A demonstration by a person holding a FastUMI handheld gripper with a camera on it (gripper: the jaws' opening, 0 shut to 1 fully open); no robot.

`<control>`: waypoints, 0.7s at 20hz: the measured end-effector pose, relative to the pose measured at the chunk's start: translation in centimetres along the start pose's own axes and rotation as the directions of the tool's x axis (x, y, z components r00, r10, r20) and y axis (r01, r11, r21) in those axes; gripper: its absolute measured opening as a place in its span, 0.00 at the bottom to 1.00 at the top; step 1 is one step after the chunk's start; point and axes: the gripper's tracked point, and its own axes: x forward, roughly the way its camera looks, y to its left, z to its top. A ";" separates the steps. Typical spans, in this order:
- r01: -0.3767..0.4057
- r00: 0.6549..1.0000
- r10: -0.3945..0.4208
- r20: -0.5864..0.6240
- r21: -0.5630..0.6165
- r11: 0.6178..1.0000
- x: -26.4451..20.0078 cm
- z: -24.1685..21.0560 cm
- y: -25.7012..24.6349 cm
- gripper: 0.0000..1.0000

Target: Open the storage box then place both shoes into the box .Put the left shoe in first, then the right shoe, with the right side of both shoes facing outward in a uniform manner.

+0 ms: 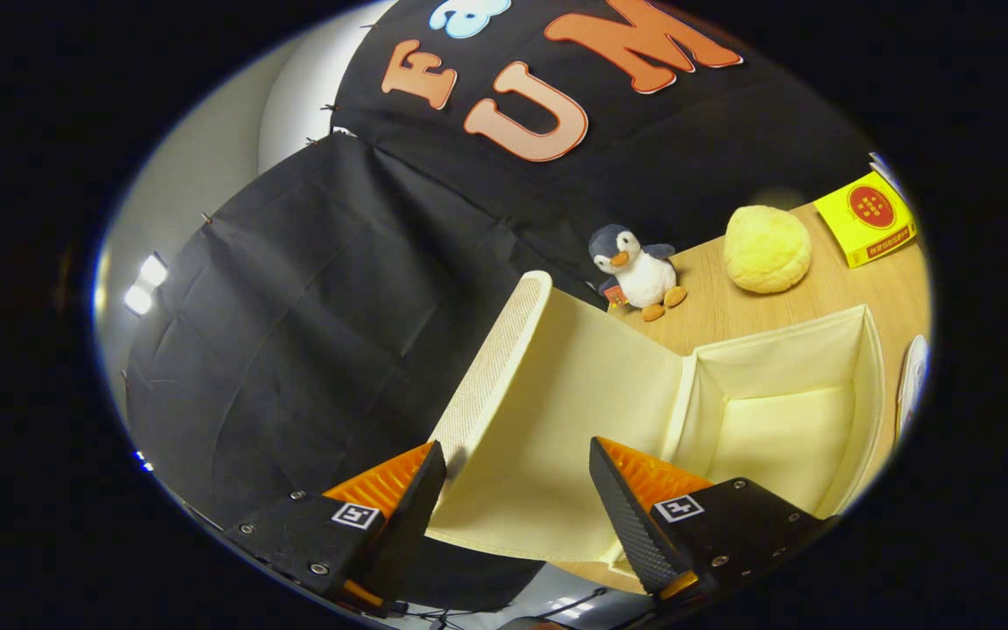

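The gripper (517,472) has its two orange-and-black fingers spread apart, and nothing is pinched between them. The raised lid (548,411) of the cream storage box (784,411) stands in the gap between the fingers and reaches past their tips; whether a finger touches the lid, I cannot tell. The box is open, and the part of its inside that shows has only bare cream cloth. It sits on a wooden table (854,289), just ahead of the right finger. Beyond the box, near the black booth wall (311,332), a small plush penguin (635,271) stands upright on the table. Beside it lies a round yellow soft thing (766,248), maybe a plush bun, but I cannot tell for sure. Farther out is a yellow packet (870,217) with a red circle. At the far side of the box a thin white curved thing (913,385) shows, probably a shoe, cut off so that its shape is hard to judge. The near edge of the lid is hidden behind the fingers.
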 end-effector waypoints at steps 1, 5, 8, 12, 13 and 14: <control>0.009 1.000 -0.009 0.006 -0.017 1.000 0.1 0.3 0.4 0.98; -0.033 0.999 0.033 0.004 -0.070 0.997 0.6 0.8 3.6 0.98; 0.003 1.000 -0.003 0.003 -0.131 0.991 0.4 0.8 2.8 0.98; 0.042 0.999 -0.040 0.017 -0.135 0.990 -0.7 1.0 0.9 0.98; 0.051 0.999 -0.048 0.024 -0.130 0.990 -1.0 1.2 0.5 0.98; 0.061 0.998 -0.057 0.033 -0.127 0.990 -1.4 1.5 0.0 0.98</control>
